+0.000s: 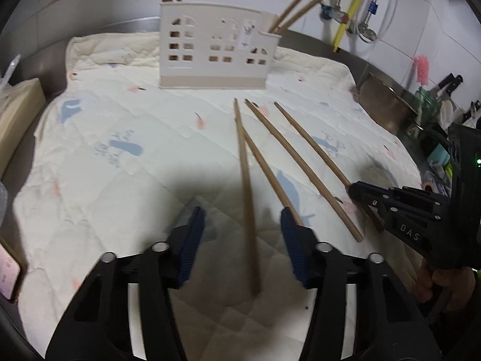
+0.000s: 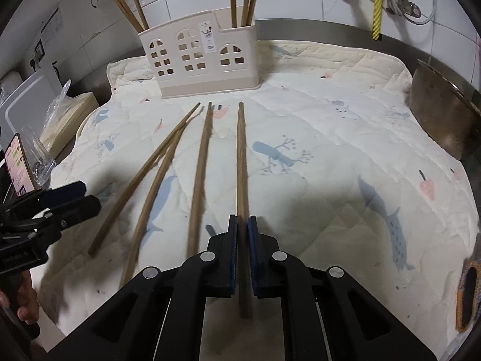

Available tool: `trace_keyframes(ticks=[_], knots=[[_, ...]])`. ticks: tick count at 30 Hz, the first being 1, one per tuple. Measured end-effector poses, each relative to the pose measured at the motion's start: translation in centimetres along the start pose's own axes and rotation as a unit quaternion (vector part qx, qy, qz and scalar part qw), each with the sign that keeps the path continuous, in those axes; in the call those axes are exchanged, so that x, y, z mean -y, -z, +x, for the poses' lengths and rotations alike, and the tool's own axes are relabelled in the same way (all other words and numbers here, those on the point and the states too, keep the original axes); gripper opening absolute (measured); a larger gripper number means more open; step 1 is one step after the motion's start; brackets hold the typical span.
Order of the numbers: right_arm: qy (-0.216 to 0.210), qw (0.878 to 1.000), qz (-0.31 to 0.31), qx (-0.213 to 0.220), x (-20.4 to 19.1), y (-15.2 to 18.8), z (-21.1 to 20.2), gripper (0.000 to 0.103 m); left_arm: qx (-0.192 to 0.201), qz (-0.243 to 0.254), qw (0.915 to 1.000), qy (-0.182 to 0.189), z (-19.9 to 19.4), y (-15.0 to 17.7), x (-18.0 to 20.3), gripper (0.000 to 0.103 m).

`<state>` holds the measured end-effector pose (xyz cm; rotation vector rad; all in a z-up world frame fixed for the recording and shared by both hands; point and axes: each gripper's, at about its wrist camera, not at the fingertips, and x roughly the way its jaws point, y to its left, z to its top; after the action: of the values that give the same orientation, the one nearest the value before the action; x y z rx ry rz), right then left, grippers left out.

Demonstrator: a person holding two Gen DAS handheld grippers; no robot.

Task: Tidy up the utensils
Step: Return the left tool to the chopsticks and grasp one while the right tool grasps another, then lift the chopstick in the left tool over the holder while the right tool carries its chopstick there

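Observation:
A cream house-shaped utensil holder (image 1: 219,54) (image 2: 198,60) stands at the back of the quilted mat (image 1: 120,126), with several wooden chopsticks upright in it. Several more chopsticks lie on the mat. My left gripper (image 1: 242,212) is open, and the leftmost chopstick (image 1: 248,186) runs through the gap between its blue pads without touching them. In the right wrist view the left gripper (image 2: 81,197) hovers at the left edge. My right gripper (image 2: 243,219) (image 1: 353,189) is shut on the rightmost chopstick (image 2: 242,156), which lies along the mat.
A steel pot (image 2: 442,114) (image 1: 387,105) sits at the mat's right edge, with a sponge (image 2: 467,294) nearer. On the left are a box (image 2: 69,114) and a phone (image 2: 19,165). Pipes and hoses hang on the tiled wall behind.

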<state>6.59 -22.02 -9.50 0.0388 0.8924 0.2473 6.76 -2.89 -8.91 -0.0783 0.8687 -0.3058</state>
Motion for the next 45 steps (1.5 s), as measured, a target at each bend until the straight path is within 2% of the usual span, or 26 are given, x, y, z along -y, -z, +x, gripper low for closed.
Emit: trace_keyframes(ticks=[4,6,14,18,24,31,37,45], knots=[[-0.001,1.0,0.002,0.0,0.3,0.3,0.0,0.007,-0.014,-0.011,0.9998,0.01,1.3,0.2,0.0,0.027],[-0.003,1.0,0.003,0.0,0.4,0.5,-0.2,0.007,-0.017,-0.015,0.9997,0.011,1.8,0.2,-0.1,0.022],[-0.009,1.0,0.007,0.001,0.4,0.8,-0.1,0.008,-0.014,-0.018,0.9997,0.003,2.5,-0.1,-0.1,0.016],[-0.009,1.0,0.005,0.003,0.4,0.8,-0.1,0.007,-0.013,-0.014,0.9998,-0.002,2.5,-0.1,0.0,0.006],[-0.001,1.0,-0.002,0.012,0.2,0.7,-0.7,0.007,0.001,-0.011,0.9999,-0.001,1.1,-0.6,-0.2,0.006],[0.014,0.998,-0.024,0.058,0.1,-1.0,-3.6,0.007,0.045,0.012,0.9989,-0.011,-2.8,-3.0,0.1,0.006],[0.018,0.992,-0.056,0.115,-0.2,-4.7,-6.9,0.007,0.085,0.038,0.9955,-0.016,-5.5,-6.3,0.6,0.005],[-0.012,0.986,-0.086,0.143,-0.1,-10.9,-9.5,0.007,0.109,0.06,0.9921,-0.006,-7.3,-11.7,0.9,0.005]])
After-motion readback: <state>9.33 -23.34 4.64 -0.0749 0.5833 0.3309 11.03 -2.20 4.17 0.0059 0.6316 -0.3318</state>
